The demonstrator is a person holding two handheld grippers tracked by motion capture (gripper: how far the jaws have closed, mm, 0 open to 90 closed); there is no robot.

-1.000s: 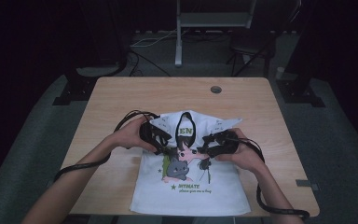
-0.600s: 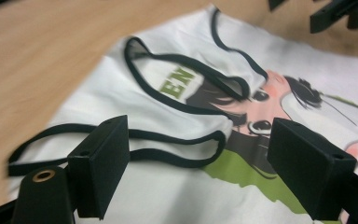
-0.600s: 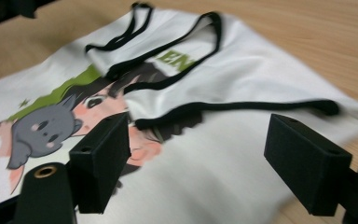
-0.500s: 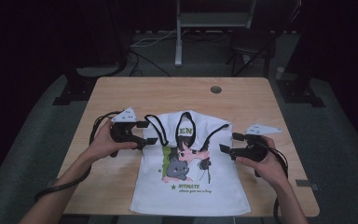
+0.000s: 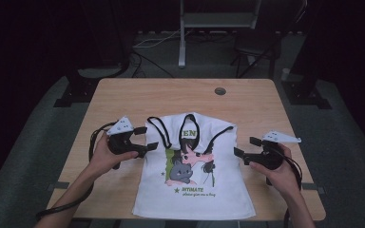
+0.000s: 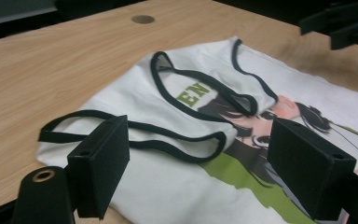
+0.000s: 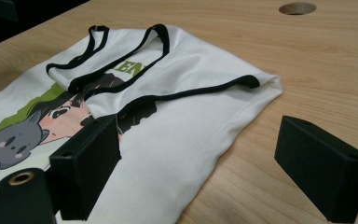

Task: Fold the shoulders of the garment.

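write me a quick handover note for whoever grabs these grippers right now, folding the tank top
Left gripper: jaws just opened, holding nothing, at the shirt's left edge.
Right gripper: jaws just opened, holding nothing, off the shirt's right edge.
White tank top: lies print up on the wooden table, hem toward the person.
Done: the black-trimmed straps are folded down over the chest.
Left: probably folding the sides and the bottom; body still lies full length.
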